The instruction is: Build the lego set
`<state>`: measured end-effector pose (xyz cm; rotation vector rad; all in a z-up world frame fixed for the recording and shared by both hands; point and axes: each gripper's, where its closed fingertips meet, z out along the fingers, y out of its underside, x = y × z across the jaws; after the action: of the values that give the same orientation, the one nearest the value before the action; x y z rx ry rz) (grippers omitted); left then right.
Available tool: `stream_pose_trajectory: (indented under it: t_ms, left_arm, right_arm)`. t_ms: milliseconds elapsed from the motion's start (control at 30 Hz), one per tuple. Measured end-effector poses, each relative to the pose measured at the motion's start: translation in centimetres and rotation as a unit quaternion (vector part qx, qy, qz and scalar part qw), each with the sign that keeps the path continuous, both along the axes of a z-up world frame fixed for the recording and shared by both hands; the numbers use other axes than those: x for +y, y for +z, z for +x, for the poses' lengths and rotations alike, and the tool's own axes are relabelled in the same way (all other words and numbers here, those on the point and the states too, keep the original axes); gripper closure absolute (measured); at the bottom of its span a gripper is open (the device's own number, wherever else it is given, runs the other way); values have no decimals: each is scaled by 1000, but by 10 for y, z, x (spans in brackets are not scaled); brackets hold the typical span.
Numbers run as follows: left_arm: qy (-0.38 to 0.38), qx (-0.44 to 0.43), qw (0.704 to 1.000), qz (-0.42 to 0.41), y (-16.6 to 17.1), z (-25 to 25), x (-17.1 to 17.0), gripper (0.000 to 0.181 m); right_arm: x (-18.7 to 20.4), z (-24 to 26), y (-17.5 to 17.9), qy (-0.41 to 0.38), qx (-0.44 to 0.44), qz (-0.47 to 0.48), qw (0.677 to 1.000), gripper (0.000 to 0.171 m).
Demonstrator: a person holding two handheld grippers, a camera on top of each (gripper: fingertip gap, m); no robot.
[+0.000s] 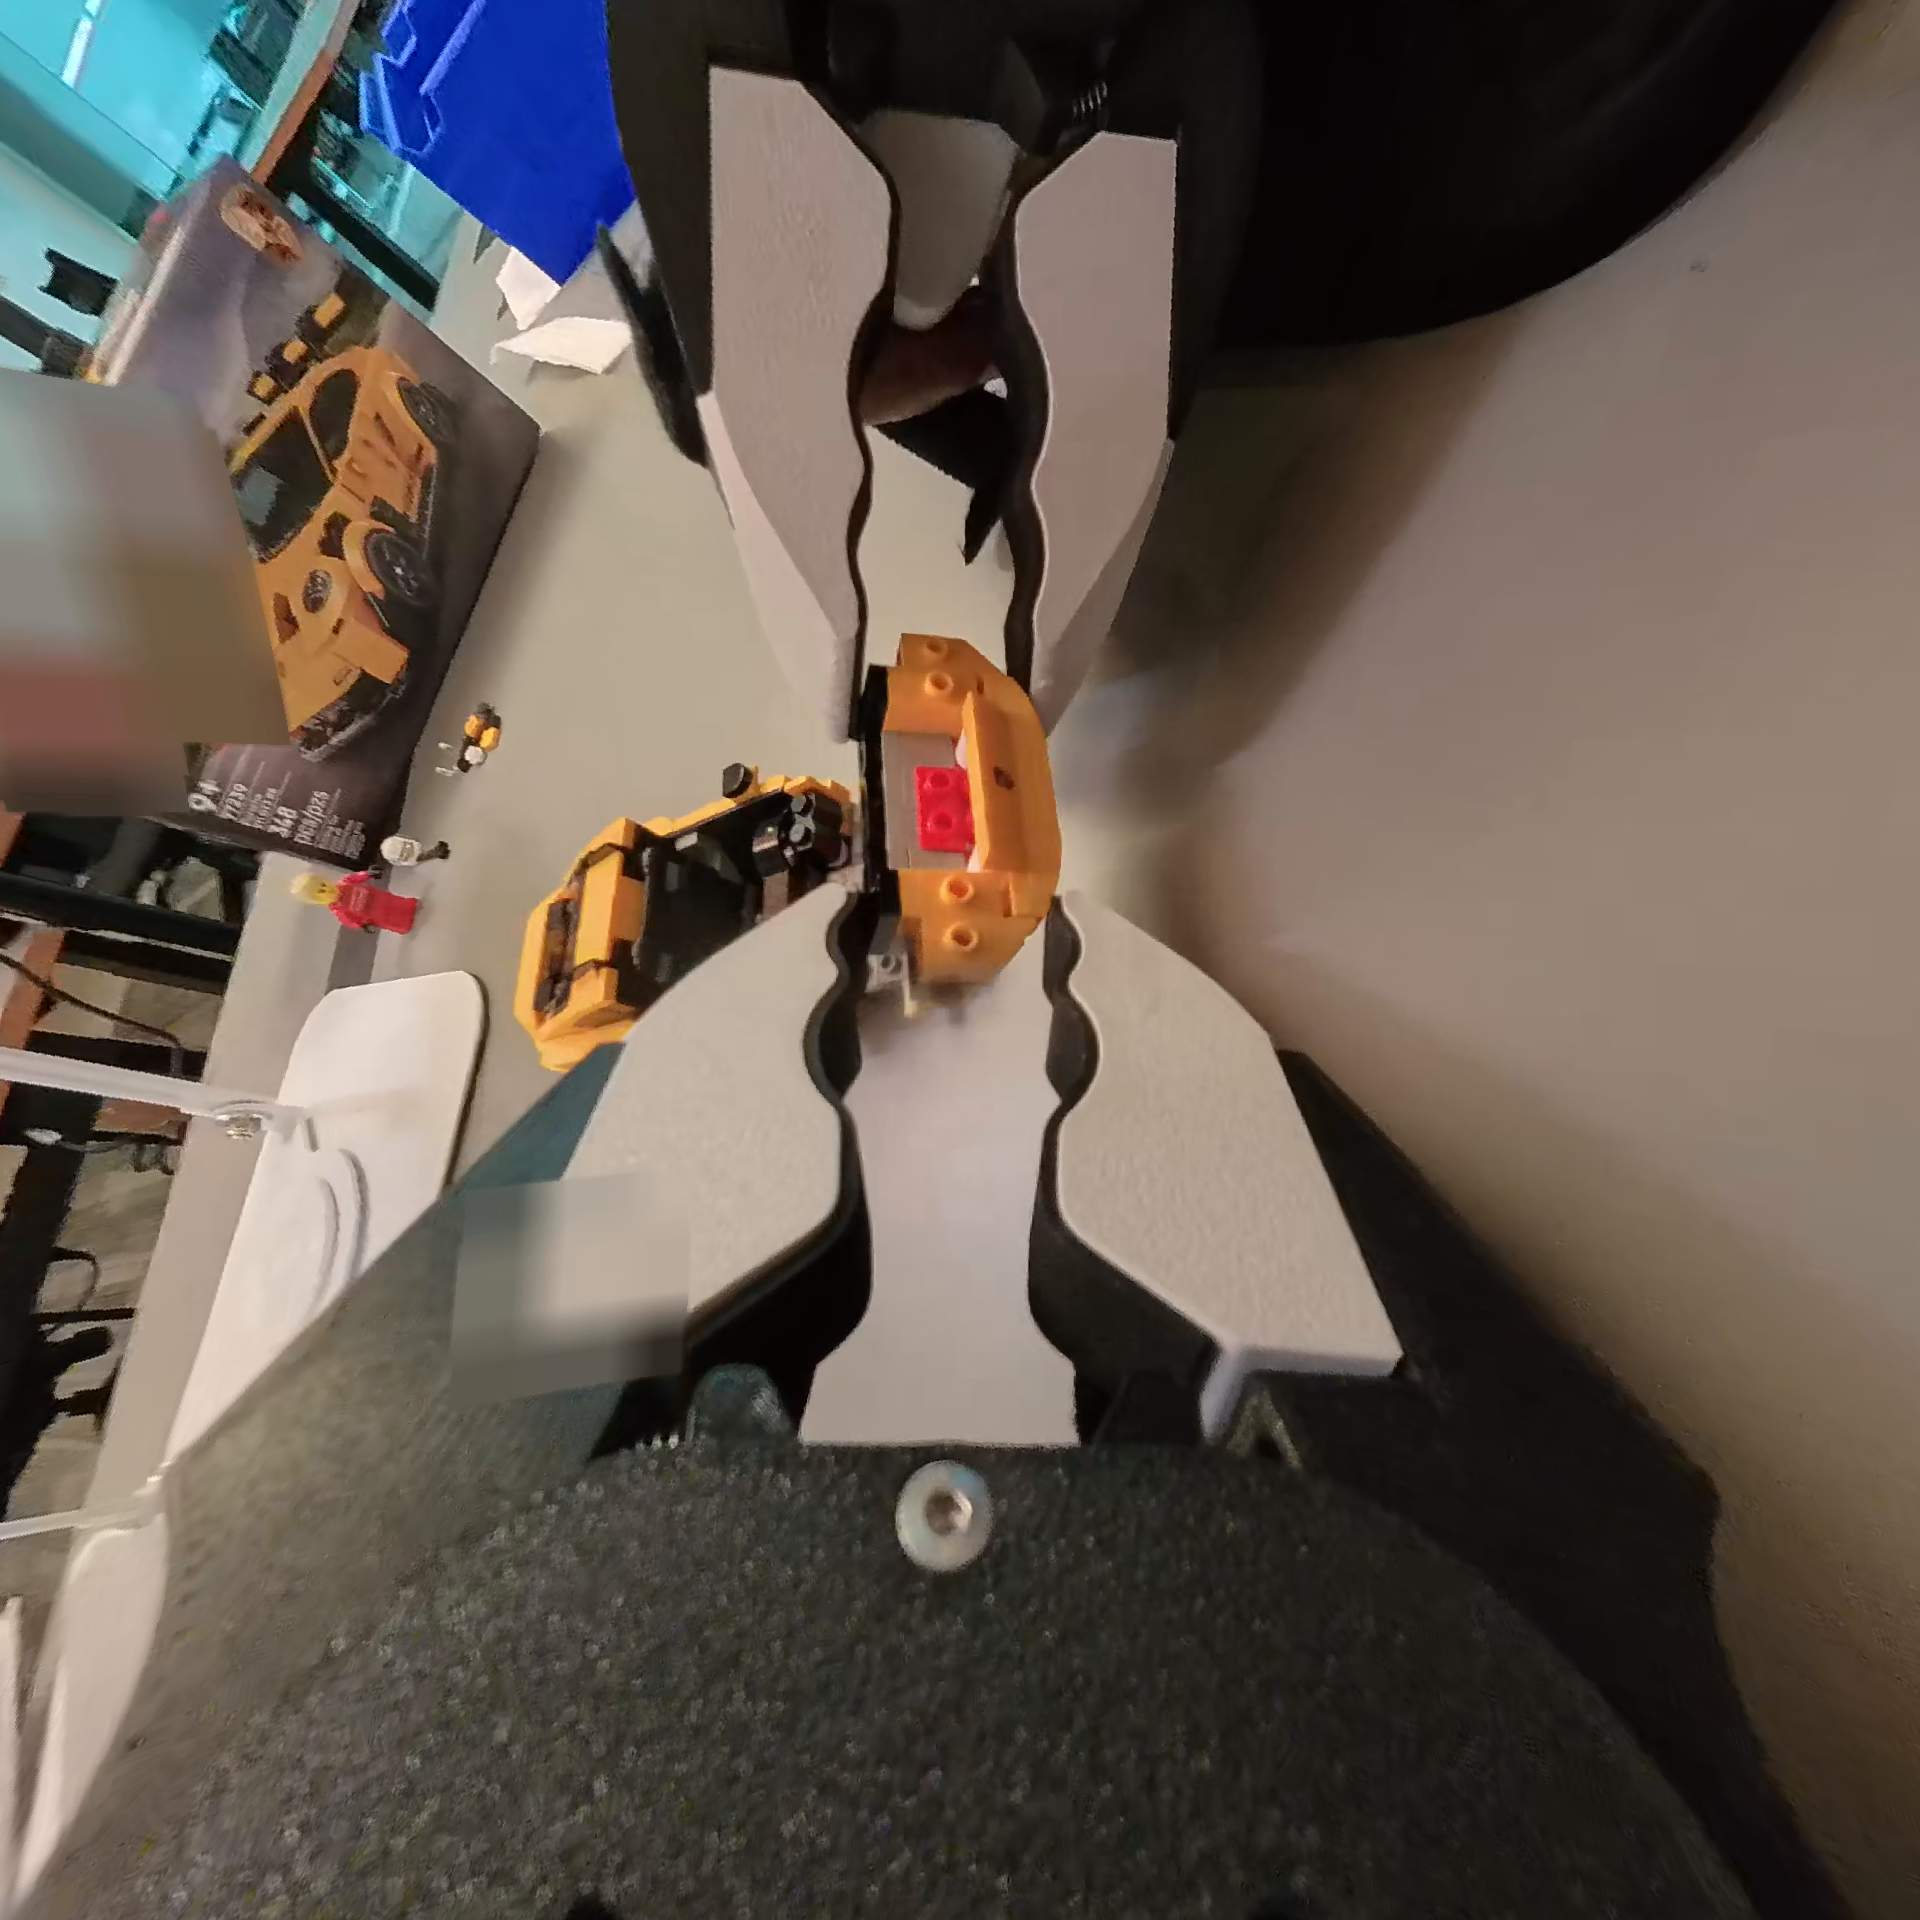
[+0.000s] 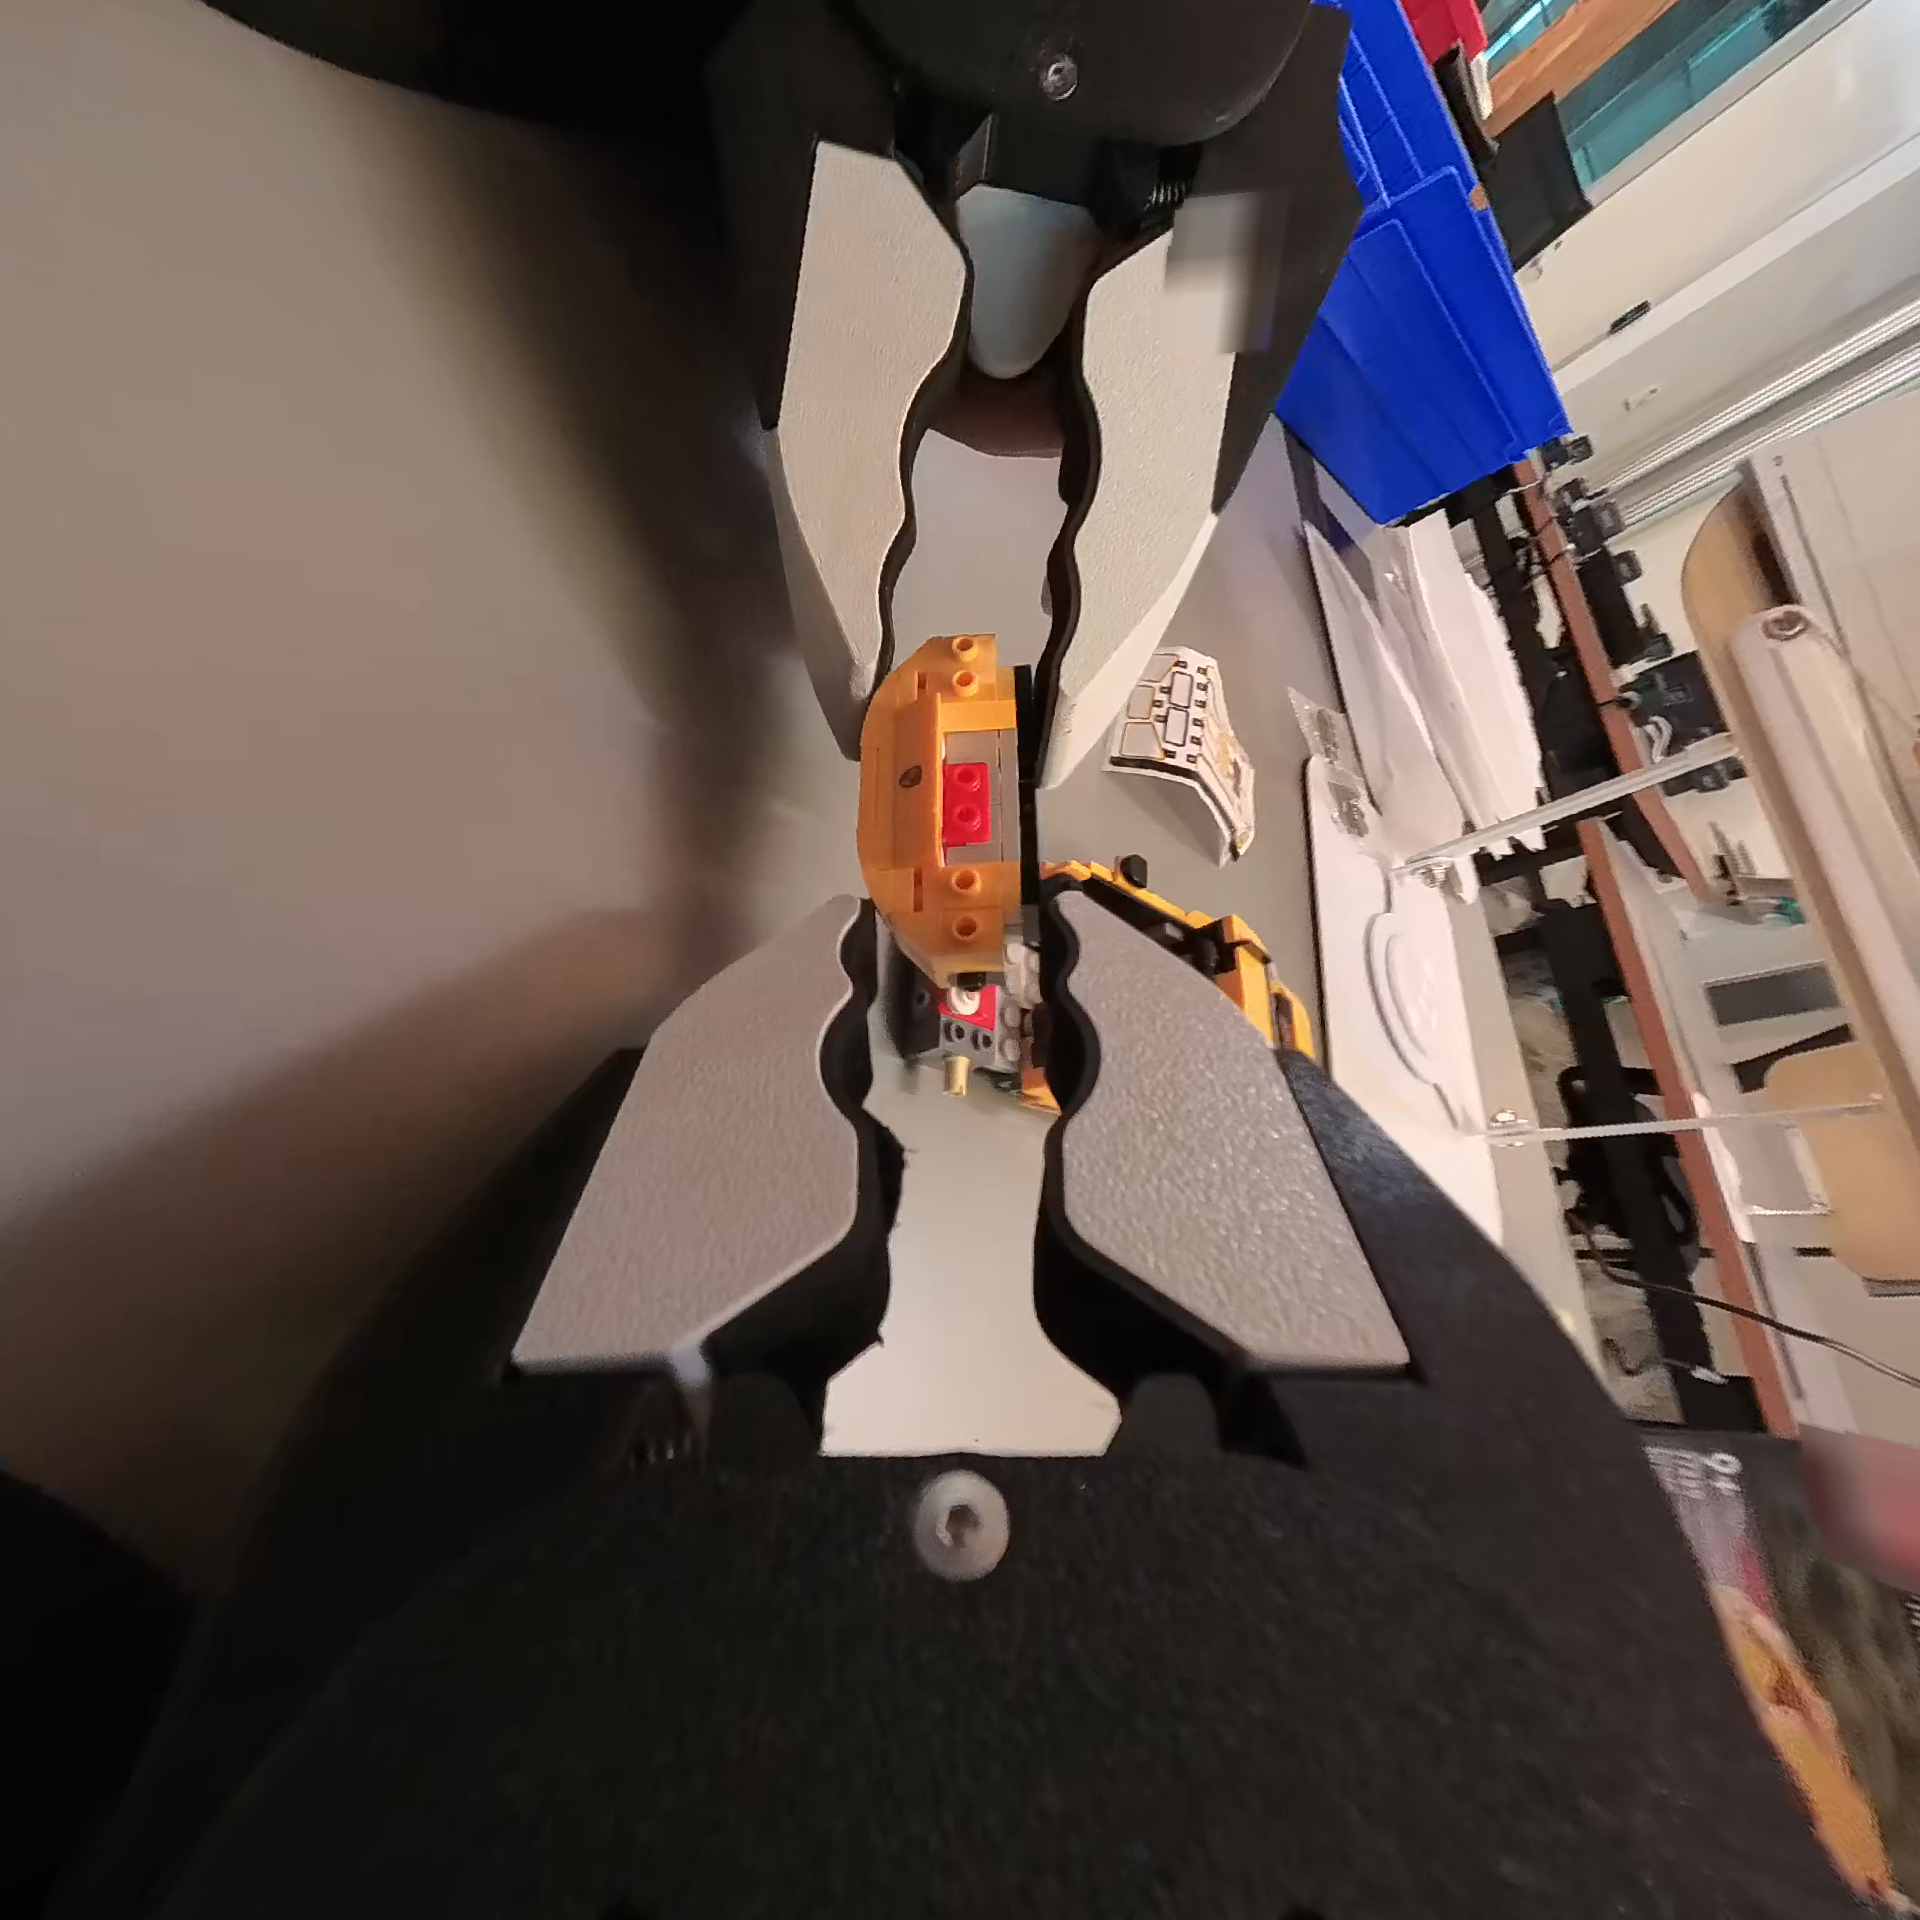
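Note:
An orange Lego car front section (image 1: 997,800) with a red brick (image 1: 943,805) in its middle sits between both grippers, which face each other. My left gripper (image 1: 958,920) is shut on its near end. The right gripper (image 1: 948,712) comes from the opposite side and closes on the far end. In the right wrist view, my right gripper (image 2: 961,920) grips the section (image 2: 914,790) by its end with grey and red parts (image 2: 971,1023), and the left gripper (image 2: 956,743) holds the other end. The orange and black car body (image 1: 634,925) lies against the section; it also shows in the right wrist view (image 2: 1236,966).
The Lego box (image 1: 343,540) lies at the left with a red minifigure (image 1: 364,899) and small parts (image 1: 478,732) beside it. A white tray (image 1: 364,1122) is near. A sticker sheet (image 2: 1184,748), plastic bags (image 2: 1392,623) and blue bins (image 2: 1423,312) lie to the right. My two grippers' fingertips are within a few centimetres of each other.

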<state>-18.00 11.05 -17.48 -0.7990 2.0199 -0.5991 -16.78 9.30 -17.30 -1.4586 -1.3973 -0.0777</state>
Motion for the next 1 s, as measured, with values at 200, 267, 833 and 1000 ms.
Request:
stream_pose_trajectory:
  t_ms: [200, 267, 833, 1000]
  left_arm:
    - [11, 40, 994, -100, -2, -3, -4, 149]
    - [11, 55, 989, -137, -3, -4, -6, 149]
    - [29, 114, 948, -296, -4, -7, -11, 149]
    - [35, 120, 942, -311, -4, -7, -11, 149]
  right_arm:
    - [0, -1, -4, -11, 43, -70, 997, 142]
    - [-1, -1, -5, -11, 58, -98, 993, 142]
    - [1, -1, -6, -21, 104, -159, 982, 141]
    - [3, -1, -6, -24, 105, -161, 981, 141]
